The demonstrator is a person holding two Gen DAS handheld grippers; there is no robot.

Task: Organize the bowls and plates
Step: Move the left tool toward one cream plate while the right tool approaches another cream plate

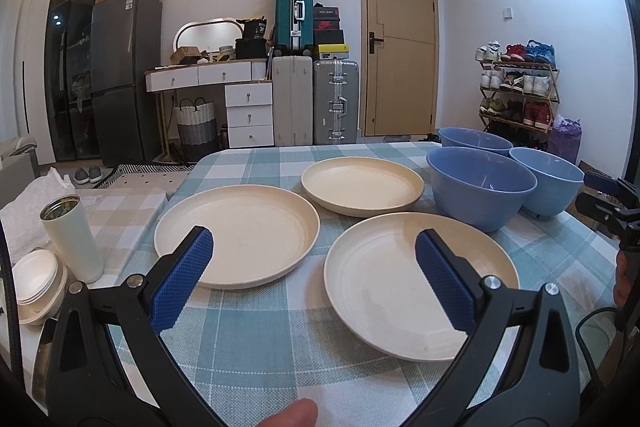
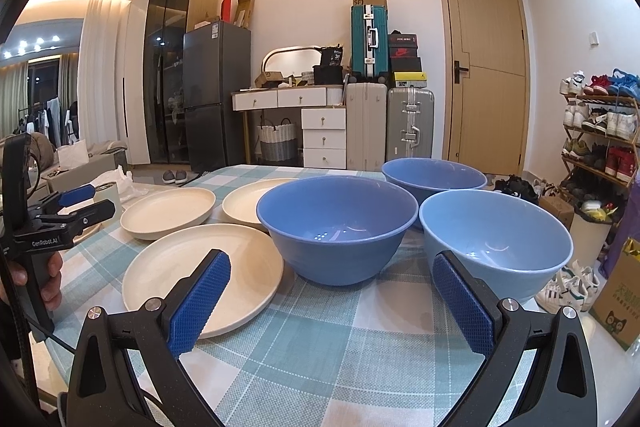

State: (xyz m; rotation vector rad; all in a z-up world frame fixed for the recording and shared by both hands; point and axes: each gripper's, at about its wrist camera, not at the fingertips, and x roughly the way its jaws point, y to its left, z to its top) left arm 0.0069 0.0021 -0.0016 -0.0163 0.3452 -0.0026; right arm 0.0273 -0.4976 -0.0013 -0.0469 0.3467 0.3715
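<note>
The left gripper (image 1: pixel 314 263) has its jaws wide apart and holds nothing. It hangs low over the checked table (image 1: pixel 256 347). Right in front of it lie 2 cream plates, the left plate (image 1: pixel 240 233) and the near plate (image 1: pixel 384 291), flat and side by side. A 3rd plate (image 1: pixel 362 185) sits behind them. The right gripper (image 2: pixel 332 285) is wide too and empty. It faces 3 blue bowls: the middle bowl (image 2: pixel 336 227), the pale bowl (image 2: pixel 508 239) and the back bowl (image 2: pixel 434 177). So I think the left hand is nearer the plates, and the right is nearer the bowls.

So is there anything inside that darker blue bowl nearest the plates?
The darker blue bowl looks empty: its inner wall and bottom show only small light reflections. Nothing is stacked in it. The checked tablecloth lies beneath; the patch under its base is covered.
</note>
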